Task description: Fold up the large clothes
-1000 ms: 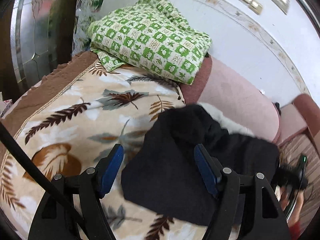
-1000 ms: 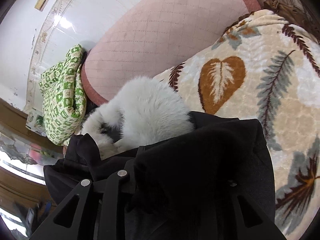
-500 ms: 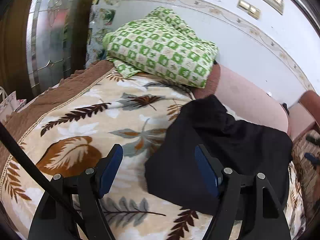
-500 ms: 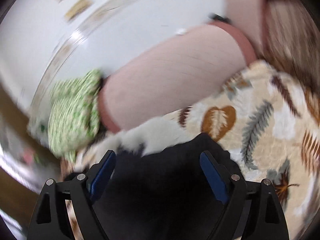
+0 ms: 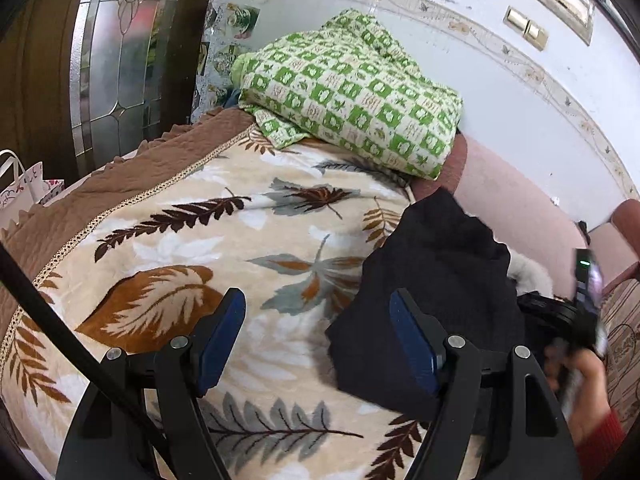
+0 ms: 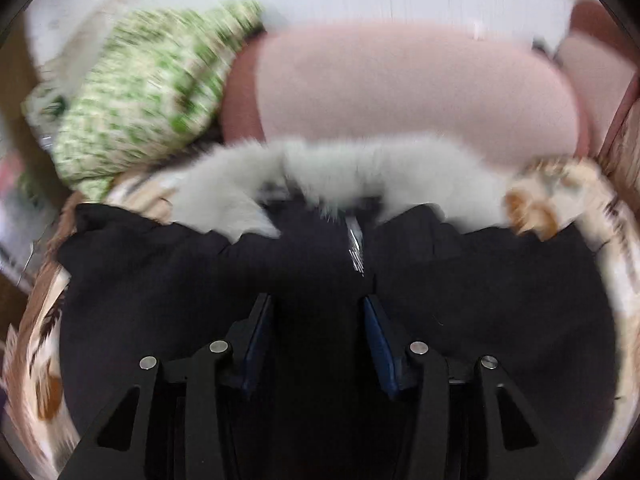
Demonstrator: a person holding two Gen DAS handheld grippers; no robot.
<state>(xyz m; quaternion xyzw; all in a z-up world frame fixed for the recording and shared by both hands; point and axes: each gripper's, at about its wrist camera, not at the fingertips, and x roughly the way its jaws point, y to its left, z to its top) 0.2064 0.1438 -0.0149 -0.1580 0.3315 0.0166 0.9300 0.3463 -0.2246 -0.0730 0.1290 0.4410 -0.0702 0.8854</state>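
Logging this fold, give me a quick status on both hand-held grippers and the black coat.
Left hand-held gripper open, empty. Right hand-held gripper just closing over black coat, grip unclear. Coat bunched on leaf-print blanket. Nothing blocking.

the black coat (image 5: 436, 292) is looking like matt, dense cloth with fluffy white fur trim (image 6: 344, 172); the leaf-print blanket (image 5: 248, 248) is showing a soft plush nap; the checked green quilt (image 5: 352, 92) is looking like thin cotton.

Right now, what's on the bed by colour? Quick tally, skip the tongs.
Black: 1, the coat with pale fur trim
Green-checked: 1, the folded cloth
Leaf-print beige: 1, the blanket
Pink: 1, the cushion
Total: 4
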